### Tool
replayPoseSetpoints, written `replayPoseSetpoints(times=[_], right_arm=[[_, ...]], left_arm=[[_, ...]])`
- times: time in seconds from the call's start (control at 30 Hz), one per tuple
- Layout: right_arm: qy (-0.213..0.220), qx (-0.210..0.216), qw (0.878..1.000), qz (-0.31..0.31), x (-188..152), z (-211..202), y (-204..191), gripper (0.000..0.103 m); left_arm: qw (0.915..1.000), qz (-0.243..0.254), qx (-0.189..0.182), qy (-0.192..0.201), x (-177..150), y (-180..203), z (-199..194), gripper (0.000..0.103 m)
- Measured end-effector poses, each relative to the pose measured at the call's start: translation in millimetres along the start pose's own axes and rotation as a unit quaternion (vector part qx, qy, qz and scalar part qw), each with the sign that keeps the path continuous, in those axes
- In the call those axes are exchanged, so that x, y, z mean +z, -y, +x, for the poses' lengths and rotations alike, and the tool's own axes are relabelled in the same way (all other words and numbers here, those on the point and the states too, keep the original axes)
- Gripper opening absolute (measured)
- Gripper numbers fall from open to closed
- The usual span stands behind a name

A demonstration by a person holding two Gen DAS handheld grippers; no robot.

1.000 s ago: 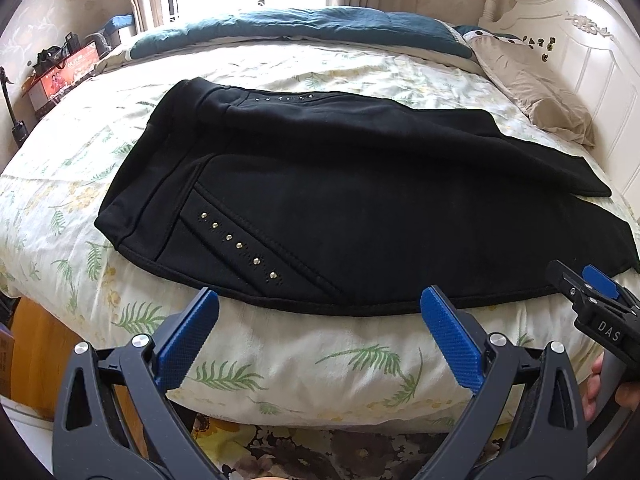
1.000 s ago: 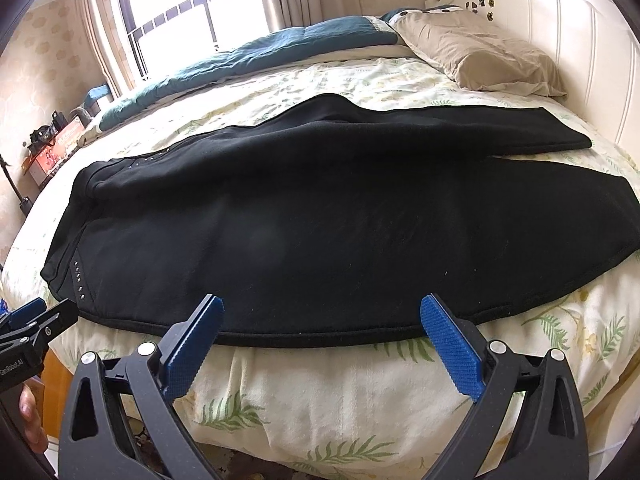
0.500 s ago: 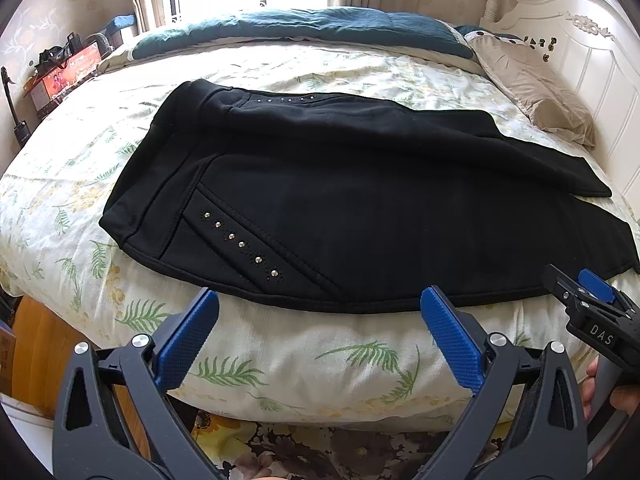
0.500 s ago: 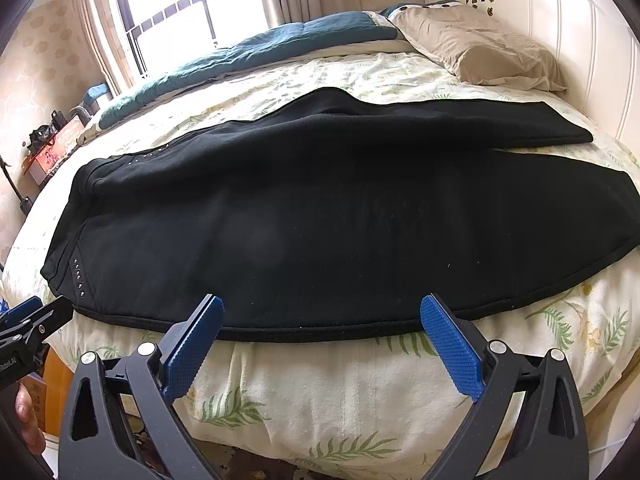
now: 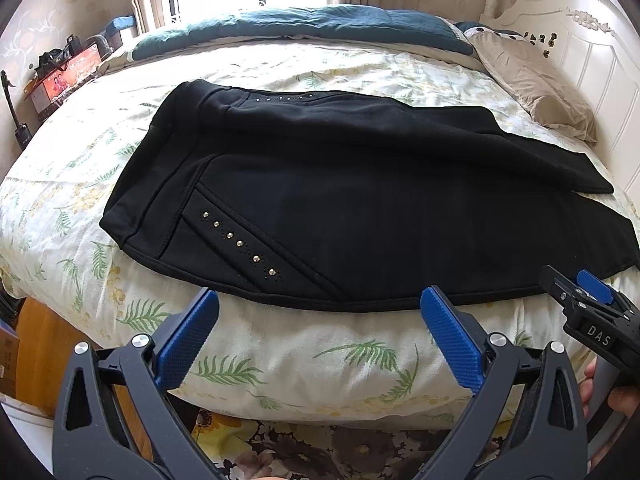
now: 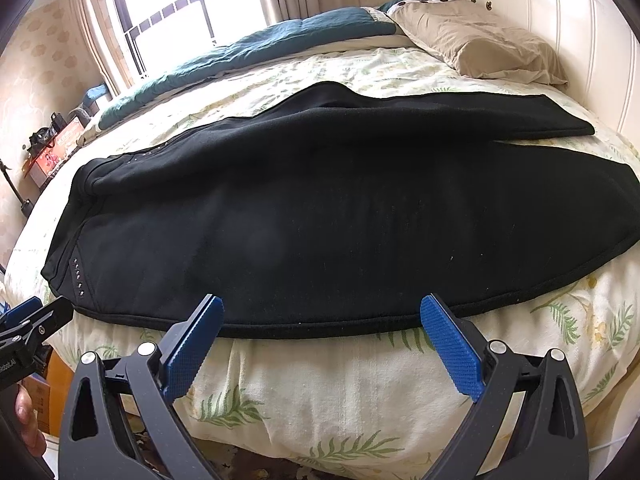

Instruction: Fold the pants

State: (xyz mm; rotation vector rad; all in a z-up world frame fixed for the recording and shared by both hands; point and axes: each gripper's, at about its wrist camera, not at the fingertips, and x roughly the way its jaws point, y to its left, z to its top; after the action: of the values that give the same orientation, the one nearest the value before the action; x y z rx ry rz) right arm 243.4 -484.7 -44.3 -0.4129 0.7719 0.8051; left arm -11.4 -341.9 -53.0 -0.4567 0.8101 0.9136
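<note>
Where pants [image 5: 360, 208] end — hem, quilt [image 5: 320, 344], jaws apart.

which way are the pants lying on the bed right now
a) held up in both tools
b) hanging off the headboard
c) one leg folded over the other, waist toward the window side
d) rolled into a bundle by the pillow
c: the pants lie flat on the bed, one leg over the other; both tools, left tool and right tool, are open and short of them.
</note>
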Motion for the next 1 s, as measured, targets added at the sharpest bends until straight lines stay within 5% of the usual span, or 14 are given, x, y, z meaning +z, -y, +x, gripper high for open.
replayPoseSetpoints(times=[1.0], right_arm=[[-0.001,-0.001,1.0,-0.001,-2.4,-0.5,-0.8,0.098]], left_arm=[[0.9999,-0.003,0.015,-0.002,-1.7,-1.4,2.9,0.101]])
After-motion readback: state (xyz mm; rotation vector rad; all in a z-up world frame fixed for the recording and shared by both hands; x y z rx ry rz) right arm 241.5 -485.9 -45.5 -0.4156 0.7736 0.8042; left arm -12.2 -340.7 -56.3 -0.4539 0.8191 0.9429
